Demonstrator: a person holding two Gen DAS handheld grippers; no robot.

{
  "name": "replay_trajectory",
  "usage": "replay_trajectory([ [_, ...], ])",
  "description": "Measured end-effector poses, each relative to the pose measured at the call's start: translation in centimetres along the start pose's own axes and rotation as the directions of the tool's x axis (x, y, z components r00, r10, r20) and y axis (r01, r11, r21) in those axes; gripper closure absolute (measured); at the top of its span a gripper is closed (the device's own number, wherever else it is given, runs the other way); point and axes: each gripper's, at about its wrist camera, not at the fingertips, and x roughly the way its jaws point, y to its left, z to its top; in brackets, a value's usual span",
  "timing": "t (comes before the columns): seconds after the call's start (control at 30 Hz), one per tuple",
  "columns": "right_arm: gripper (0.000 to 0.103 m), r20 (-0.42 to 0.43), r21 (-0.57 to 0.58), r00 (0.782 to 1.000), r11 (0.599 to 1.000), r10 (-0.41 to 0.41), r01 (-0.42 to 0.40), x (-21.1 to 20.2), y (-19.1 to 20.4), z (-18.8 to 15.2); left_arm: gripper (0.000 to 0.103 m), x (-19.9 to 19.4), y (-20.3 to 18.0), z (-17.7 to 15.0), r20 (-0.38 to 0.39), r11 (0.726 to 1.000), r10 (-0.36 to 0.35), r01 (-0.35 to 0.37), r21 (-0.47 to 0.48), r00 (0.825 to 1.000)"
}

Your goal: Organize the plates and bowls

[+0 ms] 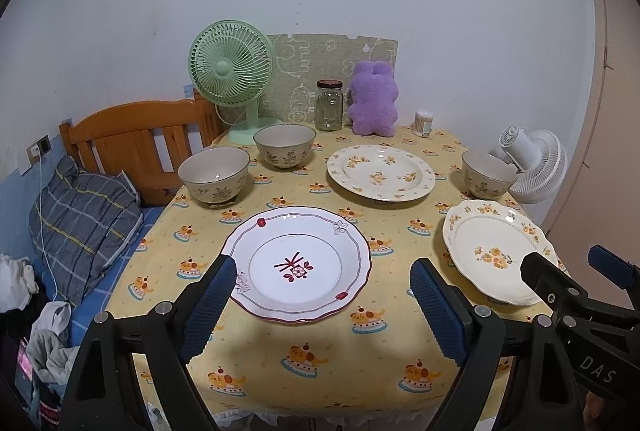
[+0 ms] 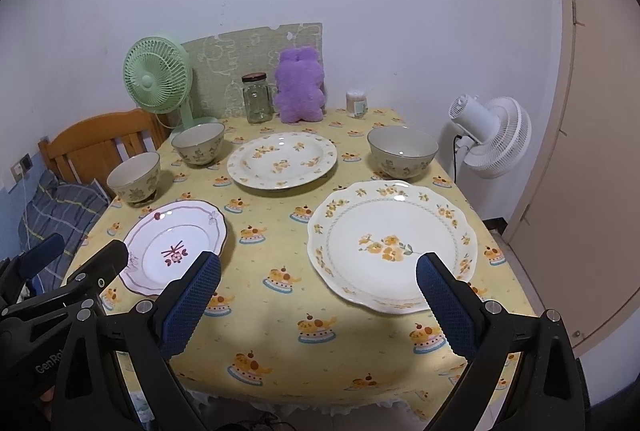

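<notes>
Three plates and three bowls sit on a yellow tablecloth. A white plate with red trim (image 1: 296, 263) (image 2: 176, 245) lies front left. A scalloped yellow-flower plate (image 1: 494, 249) (image 2: 390, 243) lies front right. A round yellow-flower plate (image 1: 380, 172) (image 2: 282, 160) lies at the middle back. Two floral bowls (image 1: 214, 176) (image 1: 285, 144) stand at the left, one bowl (image 1: 488, 174) (image 2: 402, 151) at the right. My left gripper (image 1: 323, 279) is open and empty above the red-trim plate's near edge. My right gripper (image 2: 318, 273) is open and empty beside the scalloped plate's near edge.
A green fan (image 1: 232, 71), a glass jar (image 1: 329, 105), a purple plush toy (image 1: 373, 97) and a small tub of cotton swabs (image 1: 424, 121) line the table's back edge. A white fan (image 2: 490, 135) stands off the right side. A wooden bed with a pillow (image 1: 80, 215) is at the left.
</notes>
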Motion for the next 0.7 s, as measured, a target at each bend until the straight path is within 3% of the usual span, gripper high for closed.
replay_trajectory([
  [0.7,0.004,0.006,-0.012,1.0,1.0,0.01,-0.01,0.06,-0.47,0.14,0.014,-0.24,-0.55,-0.37,0.012,1.0,0.015,-0.015,-0.009,1.0],
])
